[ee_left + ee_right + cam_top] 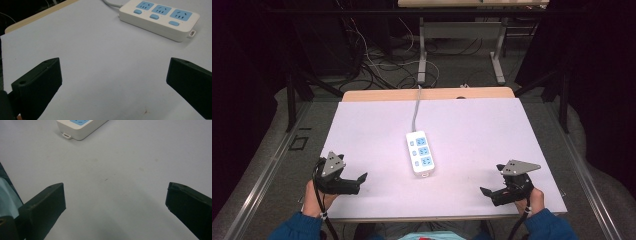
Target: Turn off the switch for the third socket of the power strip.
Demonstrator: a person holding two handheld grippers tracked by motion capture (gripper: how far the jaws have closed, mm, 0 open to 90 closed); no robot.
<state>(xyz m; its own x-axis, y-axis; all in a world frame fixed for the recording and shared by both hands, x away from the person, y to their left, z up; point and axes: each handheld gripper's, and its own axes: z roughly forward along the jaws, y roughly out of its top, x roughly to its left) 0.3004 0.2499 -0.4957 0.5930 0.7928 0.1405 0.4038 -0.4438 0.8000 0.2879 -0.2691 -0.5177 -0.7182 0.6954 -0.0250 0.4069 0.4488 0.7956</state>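
While both grippers rest near the counter (362, 130) front edge, left gripper (357, 181) & right gripper (488, 194) fingers wide apart, empty; power strip (420, 152) lies mid-counter between them, well apart.

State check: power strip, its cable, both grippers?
power strip: lying flat mid-table, sockets up, all three empty, untouched
cable: attached, running off the table's far edge
left gripper: open, nothing between its jaws, near the table's front left
right gripper: open, nothing between its jaws, near the front right
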